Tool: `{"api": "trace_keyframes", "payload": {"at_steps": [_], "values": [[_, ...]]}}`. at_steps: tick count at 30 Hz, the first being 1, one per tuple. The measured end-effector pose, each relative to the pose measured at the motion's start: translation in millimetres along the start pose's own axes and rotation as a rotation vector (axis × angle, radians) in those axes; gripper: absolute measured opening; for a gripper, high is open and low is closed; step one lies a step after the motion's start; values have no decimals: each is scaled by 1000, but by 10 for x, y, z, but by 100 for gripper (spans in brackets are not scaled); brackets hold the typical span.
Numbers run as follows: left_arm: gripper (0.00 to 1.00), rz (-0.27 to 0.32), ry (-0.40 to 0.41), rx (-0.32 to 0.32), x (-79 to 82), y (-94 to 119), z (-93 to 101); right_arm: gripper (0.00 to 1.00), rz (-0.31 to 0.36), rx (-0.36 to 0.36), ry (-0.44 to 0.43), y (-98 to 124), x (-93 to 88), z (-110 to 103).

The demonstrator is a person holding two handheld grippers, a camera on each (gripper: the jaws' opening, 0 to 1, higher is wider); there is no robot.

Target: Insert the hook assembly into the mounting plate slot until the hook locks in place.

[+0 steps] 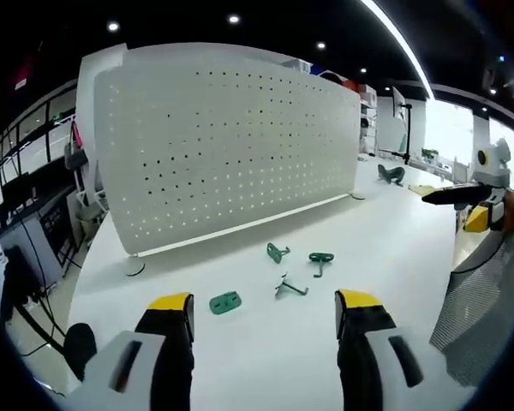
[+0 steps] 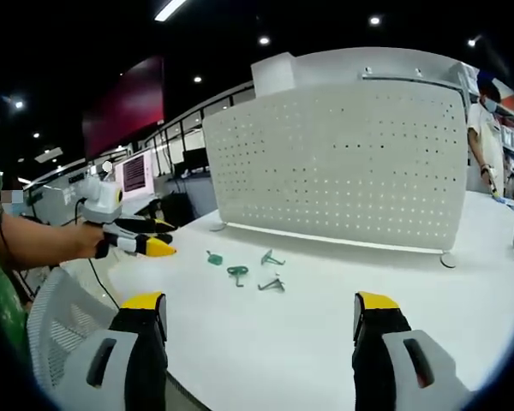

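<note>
Both tongs spread, holding nothing, above bare table short of four green hooks.

I see bright, even light from round ceiling spotlights and a long strip lamp; shadows are faint, focus sharp, and fisheye bending curves the edges.

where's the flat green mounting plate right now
In the left gripper view the flat green mounting plate lies on the white table, nearest the left gripper, left of the grey metal hook.
</note>
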State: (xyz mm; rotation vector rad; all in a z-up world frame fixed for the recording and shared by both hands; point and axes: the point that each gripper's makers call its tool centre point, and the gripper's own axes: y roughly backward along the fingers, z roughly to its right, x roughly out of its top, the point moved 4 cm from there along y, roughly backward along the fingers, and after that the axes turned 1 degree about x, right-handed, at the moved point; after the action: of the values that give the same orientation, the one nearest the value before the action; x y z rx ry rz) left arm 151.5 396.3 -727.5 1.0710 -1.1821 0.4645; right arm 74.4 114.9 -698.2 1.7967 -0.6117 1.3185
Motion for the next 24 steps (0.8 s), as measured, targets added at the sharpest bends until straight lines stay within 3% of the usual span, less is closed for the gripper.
{"api": "trace_keyframes", "payload": {"at_steps": [24], "values": [[55,-66,-71,-14,-205,-303,-254,91,-20,-17,-1,-9,-26,33]]}}
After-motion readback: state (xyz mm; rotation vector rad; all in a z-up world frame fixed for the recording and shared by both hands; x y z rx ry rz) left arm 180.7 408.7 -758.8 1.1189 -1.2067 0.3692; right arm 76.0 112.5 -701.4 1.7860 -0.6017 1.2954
